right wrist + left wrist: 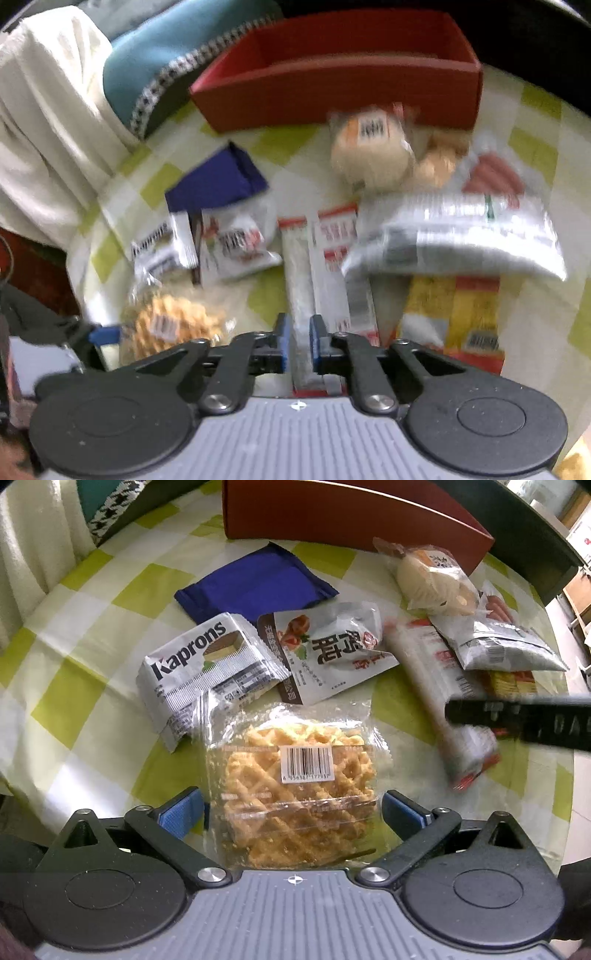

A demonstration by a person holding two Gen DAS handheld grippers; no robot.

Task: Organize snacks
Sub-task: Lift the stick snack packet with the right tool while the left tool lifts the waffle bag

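My left gripper (291,808) is open, its blue pads on either side of a clear waffle packet (295,775) on the checked tablecloth. My right gripper (297,343) is shut on a long white-and-red stick packet (301,266), which also shows in the left wrist view (439,686). A red box (332,70) stands open at the back of the table. Other snacks lie between: a Kaprons wafer pack (199,664), a white-and-brown pouch (328,650), a blue packet (255,583), a bun in clear wrap (428,576) and a silver sausage bag (465,225).
A yellow-and-red packet (465,317) lies under the silver bag at the right. A cream curtain (48,110) and a teal cushion (170,48) sit past the table's left edge. The right gripper's finger (517,720) crosses the left wrist view at the right.
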